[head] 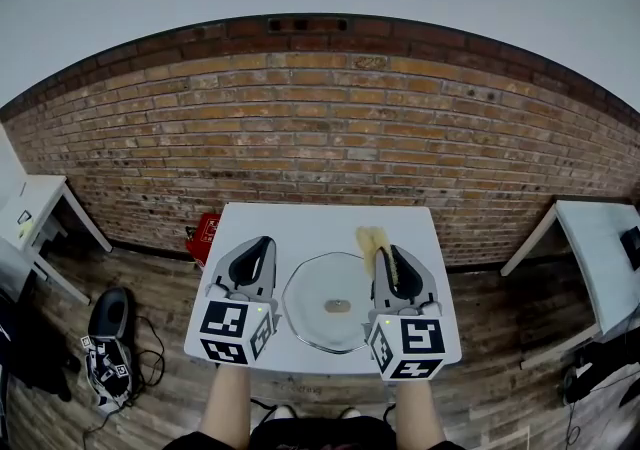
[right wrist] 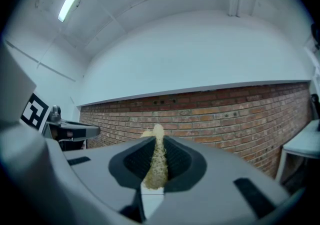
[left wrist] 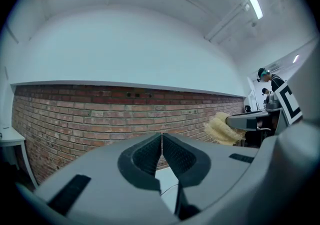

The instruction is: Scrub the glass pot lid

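Observation:
A round glass pot lid (head: 327, 314) with a small knob lies flat on the white table (head: 326, 222), between my two grippers. My left gripper (head: 262, 242) hovers level to the lid's left, its jaws shut with nothing between them (left wrist: 161, 135). My right gripper (head: 392, 256) is level at the lid's right, shut on a yellowish loofah scrubber (head: 372, 243) that sticks out past the fingertips. In the right gripper view the scrubber (right wrist: 157, 161) is squeezed thin between the pads. From the left gripper view the scrubber (left wrist: 221, 129) shows at the right.
A brick wall (head: 330, 128) stands just behind the table. A red box (head: 206, 234) sits on the wooden floor at the table's left. Other white tables stand at far left (head: 30, 208) and far right (head: 598, 248). Black gear (head: 108, 338) lies on the floor at left.

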